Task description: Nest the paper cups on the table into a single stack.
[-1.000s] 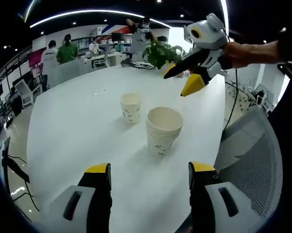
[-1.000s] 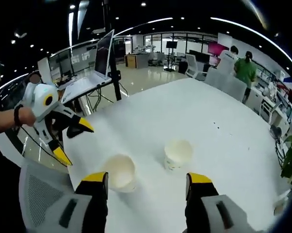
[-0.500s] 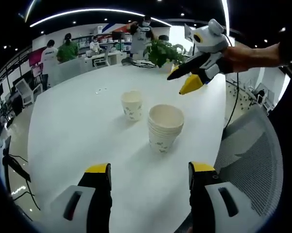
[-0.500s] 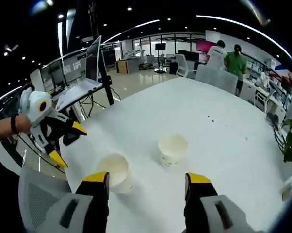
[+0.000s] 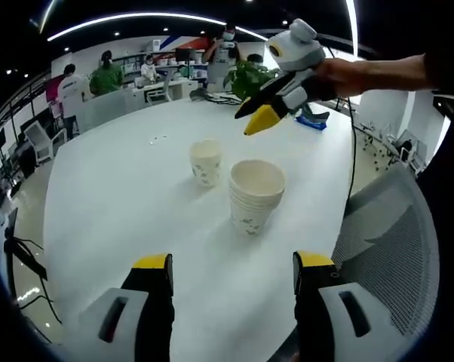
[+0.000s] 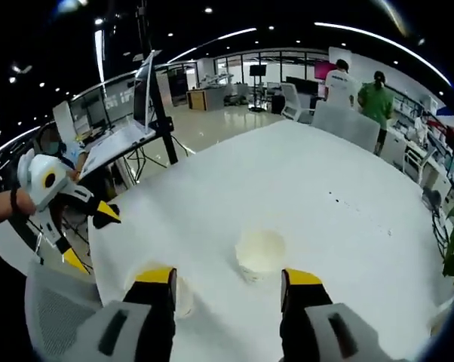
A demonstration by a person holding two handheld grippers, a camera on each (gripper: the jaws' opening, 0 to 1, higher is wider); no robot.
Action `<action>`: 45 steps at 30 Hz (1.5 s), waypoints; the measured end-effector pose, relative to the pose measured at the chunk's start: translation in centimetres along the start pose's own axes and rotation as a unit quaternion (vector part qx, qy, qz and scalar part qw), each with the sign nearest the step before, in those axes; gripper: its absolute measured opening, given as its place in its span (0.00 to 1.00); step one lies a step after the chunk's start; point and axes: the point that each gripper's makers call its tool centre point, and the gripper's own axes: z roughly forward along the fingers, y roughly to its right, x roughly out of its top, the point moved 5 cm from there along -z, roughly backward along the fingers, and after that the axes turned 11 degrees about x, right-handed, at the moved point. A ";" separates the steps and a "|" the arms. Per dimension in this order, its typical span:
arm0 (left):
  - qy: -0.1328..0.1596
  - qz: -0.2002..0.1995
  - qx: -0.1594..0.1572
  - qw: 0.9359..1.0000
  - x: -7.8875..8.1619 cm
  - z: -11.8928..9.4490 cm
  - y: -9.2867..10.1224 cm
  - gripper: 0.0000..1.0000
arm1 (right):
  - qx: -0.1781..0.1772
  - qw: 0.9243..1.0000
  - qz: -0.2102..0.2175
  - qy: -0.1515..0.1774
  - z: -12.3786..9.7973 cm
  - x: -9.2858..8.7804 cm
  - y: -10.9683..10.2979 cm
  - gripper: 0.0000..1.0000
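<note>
A single paper cup [image 5: 205, 161] stands upright on the white table [image 5: 114, 204], with a nested stack of cups [image 5: 256, 194] close beside it toward my side. My left gripper [image 5: 233, 264] is open, well short of the stack and holding nothing. A hand holds my right gripper [image 5: 253, 115] in the air beyond the single cup, tips pointing down toward it. In the right gripper view the right gripper [image 6: 228, 277] is open, with the single cup [image 6: 260, 253] just ahead between its jaws. The stack [image 6: 180, 292] sits partly behind its left jaw. The left gripper [image 6: 91, 240] hovers open at the table's edge.
A grey mesh chair [image 5: 385, 234] stands at the table's near edge, also the mesh chair [image 6: 57, 317]. A potted plant [image 5: 250, 75] and a blue item [image 5: 314, 121] sit at the far end. A laptop on a stand [image 6: 129, 128] is beyond the table. People [image 5: 106, 72] stand far back.
My right gripper has swung across the table and now hangs close over the single cup, which lies between its jaws in its own view. The left gripper and the cups have stayed put.
</note>
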 end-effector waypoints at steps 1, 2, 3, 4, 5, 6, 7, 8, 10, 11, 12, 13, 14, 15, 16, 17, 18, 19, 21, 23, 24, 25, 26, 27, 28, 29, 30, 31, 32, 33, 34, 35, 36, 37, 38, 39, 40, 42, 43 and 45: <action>0.000 0.000 0.000 1.000 0.0 0.0 0.0 0.63 | 0.000 1.000 -0.002 -0.003 0.1 0.1 0.1 0.54; 0.000 0.000 0.000 1.000 0.0 0.0 0.1 0.63 | 0.002 1.000 -0.004 -0.007 0.3 0.1 0.0 0.53; 0.000 0.000 0.000 1.000 0.0 -0.1 0.1 0.63 | 0.003 1.000 -0.005 -0.010 0.5 0.3 0.0 0.53; -0.001 0.000 0.000 1.000 0.0 -0.1 0.1 0.63 | 0.006 1.000 -0.006 -0.015 0.7 0.3 0.0 0.52; -0.001 0.000 0.000 1.000 -0.1 -0.1 0.0 0.63 | 0.014 1.000 -0.008 -0.023 0.9 0.2 0.0 0.51; -0.001 0.000 0.000 1.000 -0.1 -0.1 -0.1 0.63 | 0.019 0.999 -0.015 -0.035 1.4 0.2 -0.1 0.51; -0.001 0.000 0.000 1.000 -0.1 -0.1 -0.1 0.63 | 0.017 0.999 -0.025 -0.044 1.7 0.2 -0.1 0.51; 0.000 -0.001 0.001 1.000 -0.1 -0.1 -0.1 0.63 | 0.019 0.998 -0.032 -0.050 1.7 0.2 -0.2 0.50; 0.000 -0.001 0.001 1.000 0.0 -0.1 -0.2 0.63 | 0.021 0.997 -0.038 -0.056 2.2 0.4 0.0 0.49; 0.000 -0.001 0.001 1.000 0.0 -0.1 -0.2 0.63 | 0.021 0.997 -0.040 -0.061 2.7 0.5 0.4 0.48; 0.000 -0.001 0.002 1.000 -0.1 -0.1 -0.2 0.63 | 0.020 0.996 -0.047 -0.074 3.3 0.1 0.7 0.48; 0.000 -0.001 0.002 1.000 0.0 -0.1 -0.1 0.63 | 0.018 0.995 -0.058 -0.084 3.5 0.0 1.0 0.47; 0.000 -0.002 0.001 1.000 0.0 -0.1 -0.1 0.63 | 0.019 0.994 -0.065 -0.090 3.6 0.1 1.1 0.47; 0.000 -0.001 0.001 1.000 -0.1 -0.1 -0.1 0.63 | 0.020 0.993 -0.065 -0.092 3.9 0.2 1.3 0.47; 0.000 -0.001 0.001 1.000 -0.1 -0.1 -0.1 0.63 | 0.024 0.993 -0.065 -0.095 4.0 0.4 0.6 0.46; 0.000 -0.002 0.001 1.000 -0.1 -0.1 -0.1 0.63 | 0.026 0.993 -0.064 -0.097 4.2 0.5 0.7 0.46; 0.000 -0.002 0.001 1.000 -0.2 -0.1 -0.1 0.63 | 0.027 0.993 -0.062 -0.100 4.6 0.1 1.2 0.45; -0.001 -0.003 0.001 1.000 -0.3 0.0 -0.3 0.63 | 0.028 0.992 -0.060 -0.103 4.9 0.1 1.4 0.45; -0.001 -0.004 0.001 1.000 -0.4 0.1 -0.4 0.63 | 0.033 0.991 -0.062 -0.110 5.7 0.5 1.7 0.43; -0.001 -0.005 0.002 1.000 -0.4 0.1 -0.4 0.63 | 0.040 0.990 -0.059 -0.120 6.8 0.4 2.6 0.41; -0.001 -0.005 0.002 1.000 -0.5 0.1 -0.5 0.63 | 0.042 0.990 -0.058 -0.122 7.0 0.0 2.5 0.41; 0.000 -0.006 0.003 1.000 -0.5 0.1 -0.5 0.63 | 0.045 0.989 -0.057 -0.126 7.3 -0.1 2.6 0.40; 0.000 -0.007 0.003 1.000 -0.6 0.1 -0.6 0.63 | 0.047 0.989 -0.055 -0.132 7.7 -0.2 2.7 0.39; -0.001 -0.007 0.003 1.000 -0.6 0.1 -0.6 0.63 | 0.048 0.988 -0.054 -0.134 8.0 -0.3 2.8 0.38; -0.001 -0.007 0.003 1.000 -0.6 0.1 -0.6 0.63 | 0.050 0.988 -0.053 -0.139 7.6 -0.4 1.7 0.37; -0.001 -0.008 0.004 1.000 -0.6 0.1 -0.6 0.63 | 0.052 0.987 -0.052 -0.143 7.9 -0.6 1.7 0.36; -0.001 -0.009 0.004 1.000 -0.6 0.1 -0.6 0.63 | 0.052 0.986 -0.051 -0.150 8.2 -0.8 1.7 0.35; -0.001 -0.009 0.005 1.000 -0.7 0.0 -0.6 0.63 | 0.053 0.985 -0.050 -0.154 8.4 -0.9 1.7 0.34; -0.001 -0.010 0.005 1.000 -0.7 0.0 -0.6 0.63 | 0.056 0.985 -0.050 -0.158 9.4 -1.0 2.7 0.33; -0.001 -0.010 0.005 1.000 -0.7 0.0 -0.6 0.63 | 0.058 0.984 -0.050 -0.164 9.9 -1.2 2.9 0.31; -0.001 -0.011 0.006 1.000 -0.7 0.0 -0.6 0.63 | 0.059 0.983 -0.051 -0.167 9.6 -1.2 2.5 0.29; -0.001 -0.011 0.006 1.000 -0.7 -0.1 -0.6 0.63 | 0.059 0.983 -0.052 -0.169 9.6 -1.2 2.5 0.27; -0.002 -0.012 0.006 1.000 -0.7 -0.1 -0.6 0.63 | 0.059 0.981 -0.054 -0.175 9.6 -1.4 2.1 0.26; -0.002 -0.013 0.006 1.000 -0.7 -0.1 -0.5 0.62 | 0.060 0.980 -0.057 -0.182 9.7 -1.6 1.9 0.24; -0.002 -0.014 0.006 1.000 -0.7 -0.1 -0.5 0.62 | 0.060 0.979 -0.057 -0.187 9.5 -1.7 1.5 0.24; -0.002 -0.015 0.005 1.000 -0.7 -0.1 -0.5 0.62 | 0.059 0.978 -0.057 -0.192 9.5 -1.8 1.4 0.24; -0.002 -0.015 0.005 1.000 -0.8 -0.1 -0.5 0.62 | 0.058 0.977 -0.056 -0.196 9.7 -1.9 1.6 0.23; -0.002 -0.015 0.006 1.000 -0.8 -0.2 -0.5 0.62 | 0.062 0.976 -0.054 -0.202 10.4 -2.2 2.2 0.20; -0.002 -0.015 0.006 1.000 -0.8 -0.2 -0.5 0.62 | 0.062 0.975 -0.053 -0.204 10.6 -2.3 2.3 0.17; -0.002 -0.017 0.006 1.000 -0.8 -0.3 -0.6 0.62 | 0.062 0.974 -0.051 -0.211 11.2 -2.5 3.0 0.12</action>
